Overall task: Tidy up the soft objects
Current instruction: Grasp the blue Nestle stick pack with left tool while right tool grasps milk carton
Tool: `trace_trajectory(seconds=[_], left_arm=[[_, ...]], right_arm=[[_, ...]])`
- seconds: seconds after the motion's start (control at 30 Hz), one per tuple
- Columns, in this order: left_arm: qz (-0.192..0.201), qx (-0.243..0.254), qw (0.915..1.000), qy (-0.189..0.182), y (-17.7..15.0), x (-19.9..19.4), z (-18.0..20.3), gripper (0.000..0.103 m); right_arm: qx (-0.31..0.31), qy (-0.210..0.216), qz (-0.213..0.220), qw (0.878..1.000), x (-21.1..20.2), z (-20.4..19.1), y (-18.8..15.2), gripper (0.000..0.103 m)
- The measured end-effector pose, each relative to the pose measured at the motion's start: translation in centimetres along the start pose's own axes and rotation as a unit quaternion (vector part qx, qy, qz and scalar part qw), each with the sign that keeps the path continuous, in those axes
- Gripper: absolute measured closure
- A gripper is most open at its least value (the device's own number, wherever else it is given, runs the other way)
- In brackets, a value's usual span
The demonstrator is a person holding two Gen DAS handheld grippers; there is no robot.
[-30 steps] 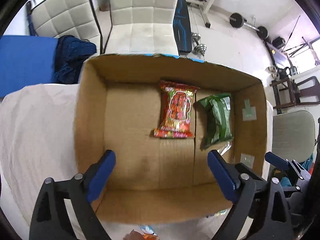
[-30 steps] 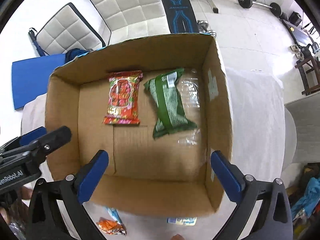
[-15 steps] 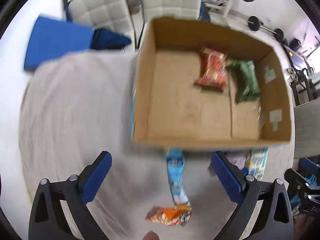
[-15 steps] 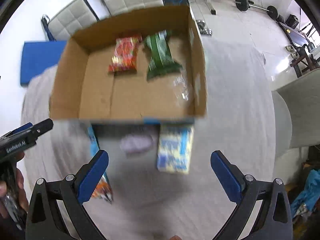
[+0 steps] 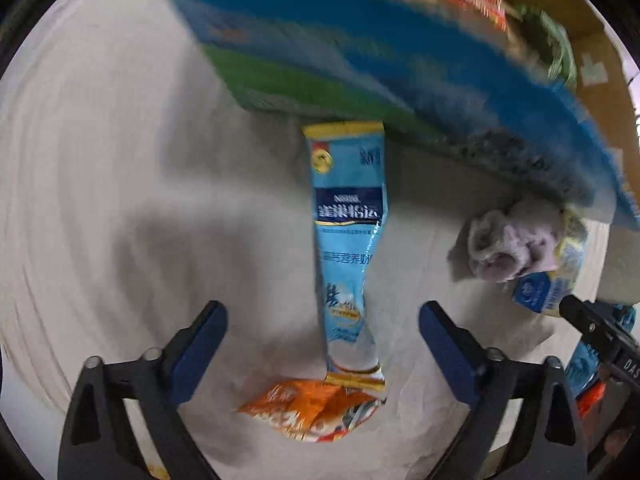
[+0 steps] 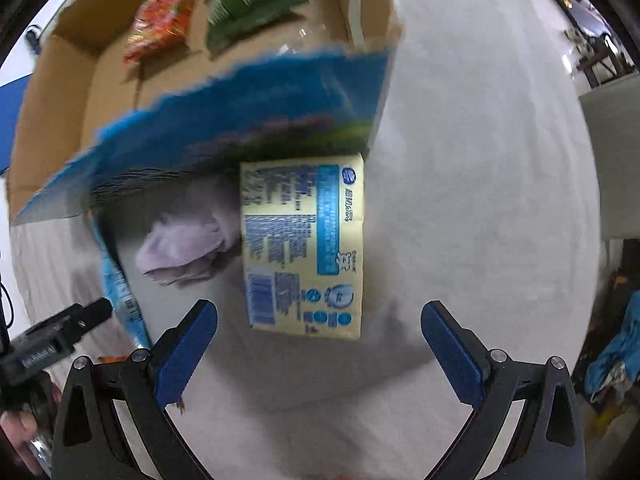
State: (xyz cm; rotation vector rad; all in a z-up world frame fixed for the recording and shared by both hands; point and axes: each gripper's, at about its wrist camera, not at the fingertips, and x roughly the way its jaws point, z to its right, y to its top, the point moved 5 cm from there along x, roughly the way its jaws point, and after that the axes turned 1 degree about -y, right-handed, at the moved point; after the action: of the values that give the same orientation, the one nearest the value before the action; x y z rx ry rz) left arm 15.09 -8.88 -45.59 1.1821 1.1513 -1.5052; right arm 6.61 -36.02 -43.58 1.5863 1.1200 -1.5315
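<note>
Both hand-held grippers dropped tableward, left [image 5: 320, 332] and right [image 6: 319, 332] released; crinkled blue sachet [image 5: 348, 240], yellow pack [image 6: 304, 248]

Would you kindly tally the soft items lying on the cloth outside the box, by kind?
Long blue sachet: 1
Orange snack bag: 1
Yellow tissue pack: 1
Lilac cloth bundle: 1
Total: 4

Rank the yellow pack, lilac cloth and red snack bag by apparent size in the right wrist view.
1. yellow pack
2. lilac cloth
3. red snack bag

The last two look close; the bag lies farther from the camera.
</note>
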Motion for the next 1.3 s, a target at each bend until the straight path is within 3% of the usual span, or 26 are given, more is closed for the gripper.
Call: trace_trajectory(seconds=[0.07, 0.13, 0.17, 0.2, 0.23, 0.3, 0.43, 0.73, 1.07, 1.27, 1.3], left_arm=[[-0.014, 0.014, 0.9997, 0.012, 0.1, 1.4, 0.8, 0.023], [-0.025, 0.025, 0.9991, 0.023, 0.0, 2.5, 1.4, 0.046], [-0.031, 0.032, 0.9984, 0.034, -0.2, 3.1, 1.7, 0.051], [-0.019, 0.043, 0.9977, 0.049, -0.3, 3.0, 2.1, 0.053], [-0.009, 0.055, 0.9964, 0.064, -0.3, 2.8, 2.5, 0.053], [0.004, 0.072, 0.9941, 0.082, -0.7, 2.5, 3.4, 0.057], [0.007, 0.079, 0.9933, 0.085, -1.7, 2.3, 5.1, 0.076], [0.027, 0.08, 0.9935, 0.077, -5.1, 0.3, 6.4, 0.082], [0.089, 0.085, 0.992, 0.027, -8.8, -8.0, 8.7, 0.083], [0.124, 0.094, 0.9878, -0.004, -8.3, -12.8, 10.0, 0.092], [0.128, 0.097, 0.987, -0.006, -7.8, -13.8, 8.7, 0.092]], right_arm=[[0.007, 0.0, -0.007, 1.0, 0.9, 0.2, 0.1, 0.0], [0.018, 0.005, -0.016, 1.0, 2.0, 0.3, 0.2, 0.003], [0.021, 0.008, -0.019, 1.0, 2.3, 0.3, 0.3, 0.004], [0.026, 0.01, -0.023, 0.999, 2.7, 0.3, 0.3, 0.009], [0.029, 0.012, -0.024, 0.999, 3.0, 0.4, 0.4, 0.022], [0.035, 0.02, -0.023, 0.999, 3.3, 0.3, 0.4, 0.033], [0.029, 0.01, -0.022, 0.999, 3.3, 0.2, -0.3, 0.035], [0.02, 0.007, -0.035, 0.999, 3.0, 0.5, -4.0, 0.036], [0.0, 0.056, -0.005, 0.998, -2.0, 0.1, -8.0, 0.036], [-0.028, 0.089, 0.026, 0.995, -6.8, -2.0, -8.0, 0.036], [-0.033, 0.093, 0.032, 0.995, -7.5, -2.5, -7.9, 0.036]])
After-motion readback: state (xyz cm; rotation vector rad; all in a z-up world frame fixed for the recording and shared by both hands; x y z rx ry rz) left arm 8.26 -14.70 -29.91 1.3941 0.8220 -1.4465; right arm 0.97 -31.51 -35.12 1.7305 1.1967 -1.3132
